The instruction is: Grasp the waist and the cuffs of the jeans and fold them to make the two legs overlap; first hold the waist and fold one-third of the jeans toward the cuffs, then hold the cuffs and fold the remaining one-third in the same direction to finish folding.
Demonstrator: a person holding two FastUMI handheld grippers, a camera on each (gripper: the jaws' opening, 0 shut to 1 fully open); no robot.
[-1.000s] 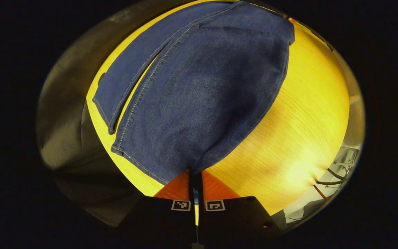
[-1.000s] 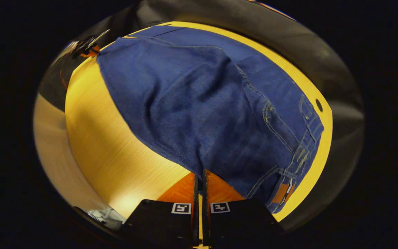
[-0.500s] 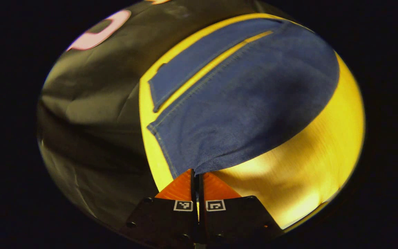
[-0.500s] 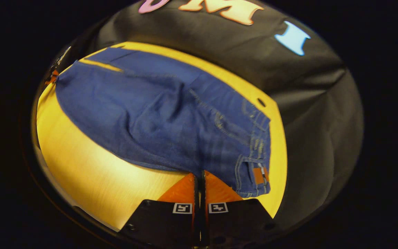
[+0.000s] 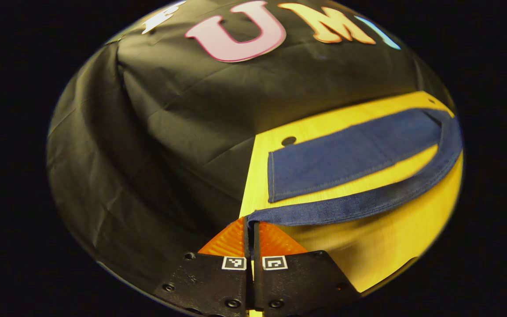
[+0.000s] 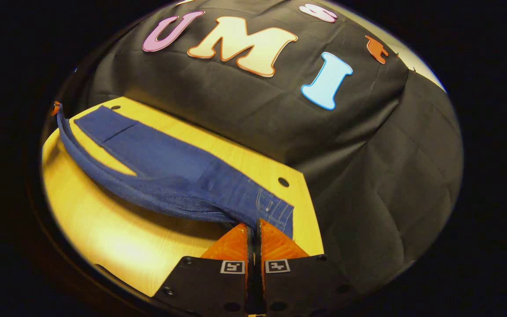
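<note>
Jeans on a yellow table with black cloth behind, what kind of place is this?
Probably a recording booth, not a home: black cloth wall drapes behind a bare wooden table, and the jeans are held by each tool, not bare hands.

A yellow wooden table (image 5: 368,251) stands brightly lit against the creased black cloth wall (image 5: 148,132).

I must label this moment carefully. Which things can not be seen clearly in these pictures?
- Left gripper view: the jeans waist end, cut off by the picture's right edge.
- Left gripper view: the lifted leg, blurred.
- Right gripper view: the far cuffs, too small; the left gripper there is a tiny orange speck.
</note>
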